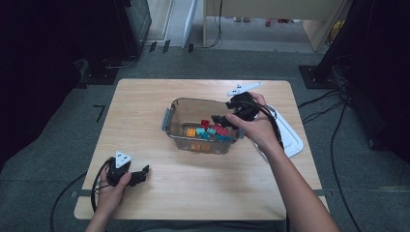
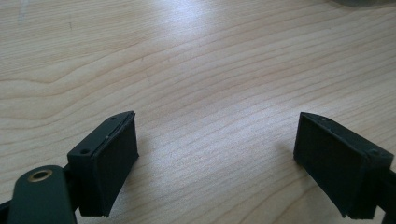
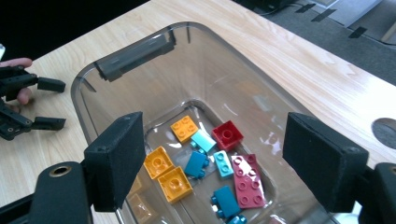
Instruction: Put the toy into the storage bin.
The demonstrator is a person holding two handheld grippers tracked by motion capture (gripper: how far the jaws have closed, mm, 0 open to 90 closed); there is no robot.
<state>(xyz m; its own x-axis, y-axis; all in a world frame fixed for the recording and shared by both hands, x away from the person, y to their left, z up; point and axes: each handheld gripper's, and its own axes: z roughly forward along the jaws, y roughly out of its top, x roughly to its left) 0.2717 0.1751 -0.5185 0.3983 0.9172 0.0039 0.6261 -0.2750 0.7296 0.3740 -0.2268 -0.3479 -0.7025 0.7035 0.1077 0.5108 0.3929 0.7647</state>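
In the high view, a clear bin (image 1: 203, 126) sits in the middle of the table (image 1: 145, 111) with a heap of coloured bricks (image 1: 211, 131) on its floor, and a white lid (image 1: 291, 137) lies on the table just beside its right end, partly under the person's forearm. The right gripper (image 1: 223, 119) hangs over the bin's right rim with nothing between its jaws, while the left gripper (image 1: 143, 172) rests low at the near left corner, well apart from the bin. No loose bricks lie on the bare wood, so the filling looks largely done; what seems left is to draw the right hand clear and, perhaps, to fit the lid. In the left gripper view, the jaws stand spread wide over plain wood, holding nothing. In the right gripper view, the jaws are spread wide and empty above the open bin (image 3: 135, 53), and below them lie orange bricks (image 3: 168, 175), teal bricks (image 3: 198, 163), a red brick (image 3: 227, 135) and a pink plate (image 3: 246, 179), all loose and lying flat, which suits a brick just let go into the bin; the left gripper (image 3: 55, 103) shows far off at the left edge, also open.
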